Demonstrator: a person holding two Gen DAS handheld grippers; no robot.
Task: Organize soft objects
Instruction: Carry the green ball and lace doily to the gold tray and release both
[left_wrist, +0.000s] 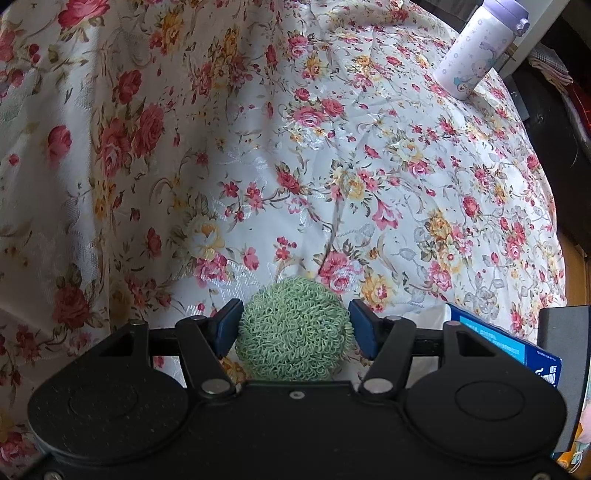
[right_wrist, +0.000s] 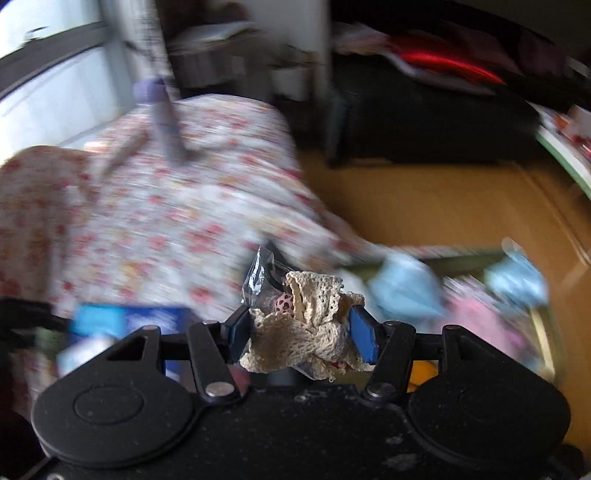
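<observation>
Blue box (left_wrist: 506, 343): partly hidden behind gripper frame.
Right wrist background: motion-blurred; pale blue items (right_wrist: 406, 288), possibly cloth.

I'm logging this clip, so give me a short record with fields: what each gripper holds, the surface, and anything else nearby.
left gripper: shut on the green loopy ball, blue pads pressing both its sides
right gripper: shut on the beige crochet piece, with clear plastic wrap sticking up beside it
surface: floral cloth, wrinkled
bottle: white and lilac, standing on the cloth's far right
blue box: beside the left gripper, partly hidden
right view: motion-blurred; pale blue and pink soft items at right, unclear
</observation>
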